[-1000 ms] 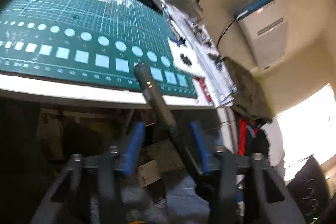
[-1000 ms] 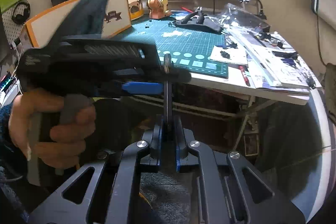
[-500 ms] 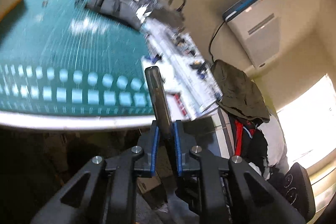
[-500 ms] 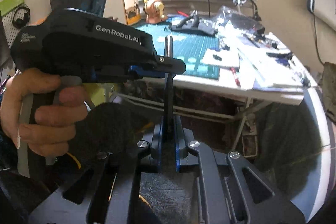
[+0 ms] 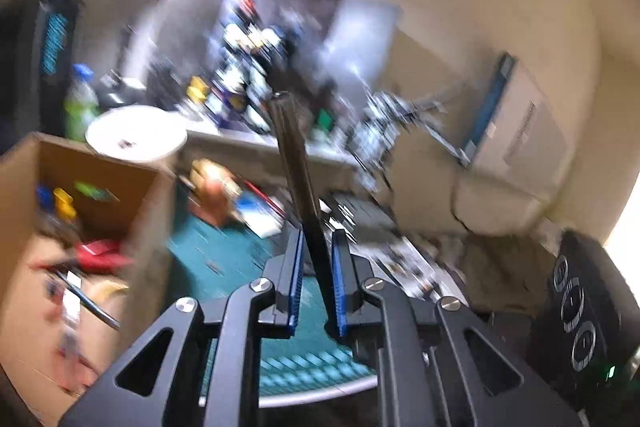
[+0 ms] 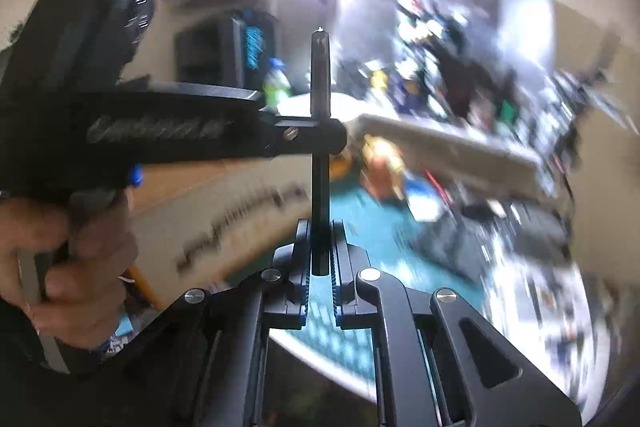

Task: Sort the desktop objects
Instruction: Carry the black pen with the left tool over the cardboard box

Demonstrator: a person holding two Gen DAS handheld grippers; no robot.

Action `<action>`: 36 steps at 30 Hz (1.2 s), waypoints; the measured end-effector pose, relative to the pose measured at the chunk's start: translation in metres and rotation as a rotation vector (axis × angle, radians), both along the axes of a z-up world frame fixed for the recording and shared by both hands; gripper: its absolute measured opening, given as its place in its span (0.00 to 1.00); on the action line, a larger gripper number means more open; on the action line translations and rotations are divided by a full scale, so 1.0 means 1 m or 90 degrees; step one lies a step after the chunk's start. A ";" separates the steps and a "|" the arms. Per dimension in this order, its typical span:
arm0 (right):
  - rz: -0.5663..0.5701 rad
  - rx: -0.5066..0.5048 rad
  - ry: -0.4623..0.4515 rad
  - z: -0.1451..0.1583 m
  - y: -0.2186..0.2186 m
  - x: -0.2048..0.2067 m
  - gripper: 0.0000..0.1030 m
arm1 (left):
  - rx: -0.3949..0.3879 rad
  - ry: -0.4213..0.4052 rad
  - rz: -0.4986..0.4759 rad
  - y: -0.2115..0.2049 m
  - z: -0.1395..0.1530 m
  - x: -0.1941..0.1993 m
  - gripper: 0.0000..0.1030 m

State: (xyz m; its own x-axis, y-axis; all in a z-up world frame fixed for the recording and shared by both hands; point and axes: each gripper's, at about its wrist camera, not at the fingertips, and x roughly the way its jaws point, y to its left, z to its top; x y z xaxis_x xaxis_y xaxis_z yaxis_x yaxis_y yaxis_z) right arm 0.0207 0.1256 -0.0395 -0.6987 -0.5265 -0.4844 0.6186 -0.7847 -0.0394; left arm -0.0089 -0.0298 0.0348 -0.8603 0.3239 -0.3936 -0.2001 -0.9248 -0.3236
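Both grippers hold one long dark rod. In the left wrist view my left gripper (image 5: 316, 247) is shut on the rod (image 5: 294, 163), which points up and away. In the right wrist view my right gripper (image 6: 320, 239) stands close around the same rod's (image 6: 320, 79) lower end, and the left gripper (image 6: 304, 135) crosses it higher up from the left. An open cardboard box (image 5: 24, 259) with several small items sits at the left, beside the green cutting mat (image 5: 224, 255). Both views are motion-blurred.
A white lid or plate (image 5: 136, 135) sits behind the box. An orange object (image 5: 216, 195) stands at the mat's far edge. Clutter and papers (image 6: 532, 275) cover the desk's right side. A shelf with figures (image 5: 256, 67) runs along the back wall.
My left gripper closed on the rod that my right gripper held. Both grippers then swung upward together, so the views now look over the desk toward the shelf and ceiling light.
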 end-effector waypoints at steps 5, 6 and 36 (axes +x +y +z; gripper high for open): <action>0.114 -0.009 0.014 0.041 -0.073 -0.039 0.08 | 0.023 -0.008 0.095 -0.074 0.022 -0.007 0.13; 0.137 -0.011 0.015 0.047 -0.087 -0.045 0.08 | 0.033 -0.024 0.105 -0.089 0.020 -0.012 0.13; 0.302 0.195 -0.269 -0.028 -0.349 -0.168 0.08 | 0.036 -0.284 0.306 -0.257 -0.068 -0.034 0.25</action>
